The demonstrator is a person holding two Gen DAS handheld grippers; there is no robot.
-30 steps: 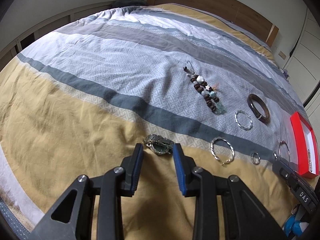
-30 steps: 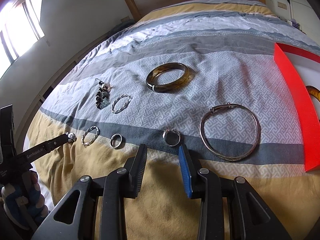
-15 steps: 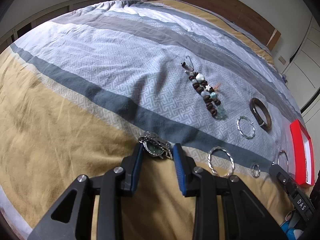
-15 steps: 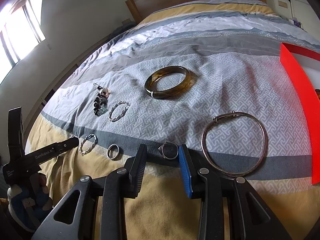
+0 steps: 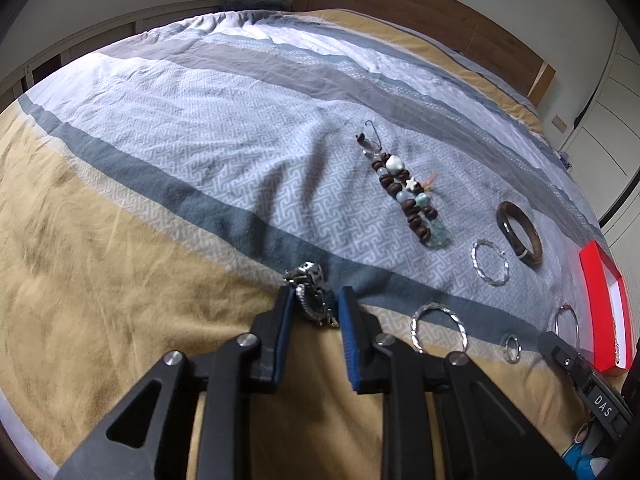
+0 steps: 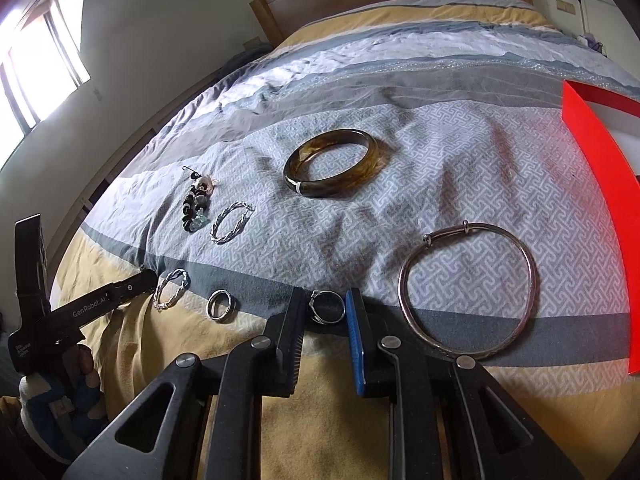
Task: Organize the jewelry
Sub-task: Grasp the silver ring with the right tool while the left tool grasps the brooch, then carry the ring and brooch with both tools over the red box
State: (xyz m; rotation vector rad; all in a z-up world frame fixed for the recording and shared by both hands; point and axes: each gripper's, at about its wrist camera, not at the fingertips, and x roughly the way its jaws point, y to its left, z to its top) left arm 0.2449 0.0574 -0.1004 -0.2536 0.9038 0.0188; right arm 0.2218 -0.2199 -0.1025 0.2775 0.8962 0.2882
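Jewelry lies on a striped bedspread. My left gripper is open, its jaws on either side of a metal watch. My right gripper is open around a silver ring. Beside it lie a thin silver bangle, a band ring, two twisted silver bracelets, a brown bangle and a beaded bracelet. The beaded bracelet and brown bangle also show in the left wrist view. A red box lies at the right.
The red box lies near the bed's right edge. A wooden headboard stands at the far end. The left gripper's body reaches in at the left of the right wrist view. A window is on the left wall.
Both grippers have moved forward and down. The watch now sits between the left jaws and the silver ring between the right jaws. Both stay open.
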